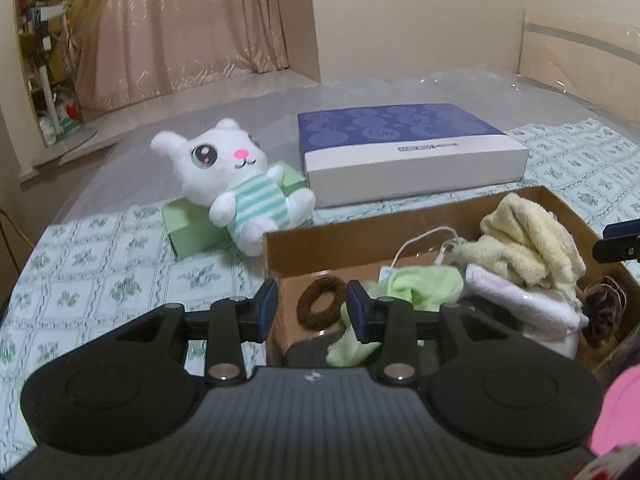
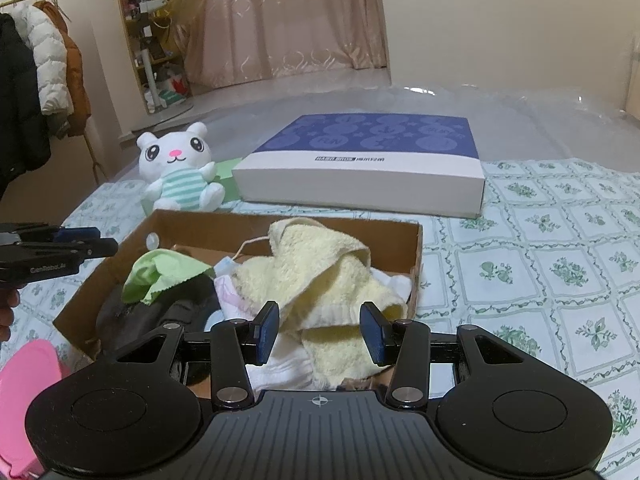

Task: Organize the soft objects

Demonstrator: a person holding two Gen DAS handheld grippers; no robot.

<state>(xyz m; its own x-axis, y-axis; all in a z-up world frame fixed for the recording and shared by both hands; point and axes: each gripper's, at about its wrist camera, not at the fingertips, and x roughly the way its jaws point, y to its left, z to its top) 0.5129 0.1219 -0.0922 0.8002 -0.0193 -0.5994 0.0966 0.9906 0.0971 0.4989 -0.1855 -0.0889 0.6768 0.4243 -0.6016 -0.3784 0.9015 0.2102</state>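
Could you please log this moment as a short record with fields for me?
surface: green floral bedsheet
container: open brown cardboard box holding soft items
in box: pale yellow fluffy towel, light green cloth, brown hair scrunchie
outside box: white plush bunny in striped shirt
left gripper: open, empty
right gripper: open, above towel

Cream towel point(image 2: 320, 264), mint-striped white plush rabbit point(image 1: 236, 176)

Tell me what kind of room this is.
Probably a bedroom: a bed with a floral sheet, curtains at the back, coats hanging on a rack, and a plush toy.
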